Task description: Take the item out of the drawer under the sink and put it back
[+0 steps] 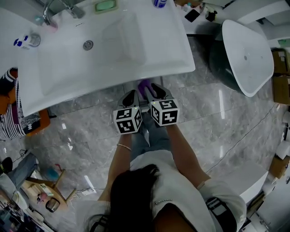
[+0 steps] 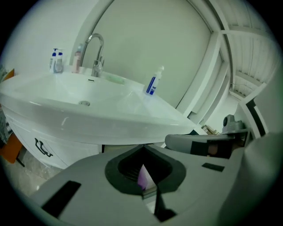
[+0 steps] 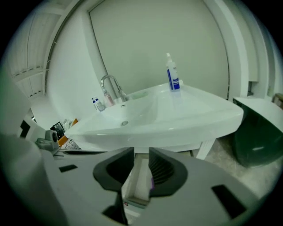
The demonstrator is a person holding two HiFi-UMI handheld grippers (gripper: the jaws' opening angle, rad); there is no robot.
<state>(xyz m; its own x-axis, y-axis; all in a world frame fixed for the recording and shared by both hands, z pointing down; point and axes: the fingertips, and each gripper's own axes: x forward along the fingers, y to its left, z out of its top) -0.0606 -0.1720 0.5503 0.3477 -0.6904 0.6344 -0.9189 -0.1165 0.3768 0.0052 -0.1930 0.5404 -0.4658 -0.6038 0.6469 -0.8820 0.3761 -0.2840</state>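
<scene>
- Purple item shows at upper centre of the head view, just under the front rim of the sink. It appears to lie in the open white drawer, with its long axis pointing toward the sink.
- It sits between the two tools and just ahead of them. The right gripper looks slightly nearer, one jaw just beside it.
- The right gripper's jaws stand partly apart and grip nothing; the drawer and a purple sliver show through the gap.
- The left gripper has its jaw tips meeting, with nothing clamped as far as I can judge.
- The floor is glossy grey marble-look tile. A second white basin stands at right, and the faucet is at upper left.
</scene>
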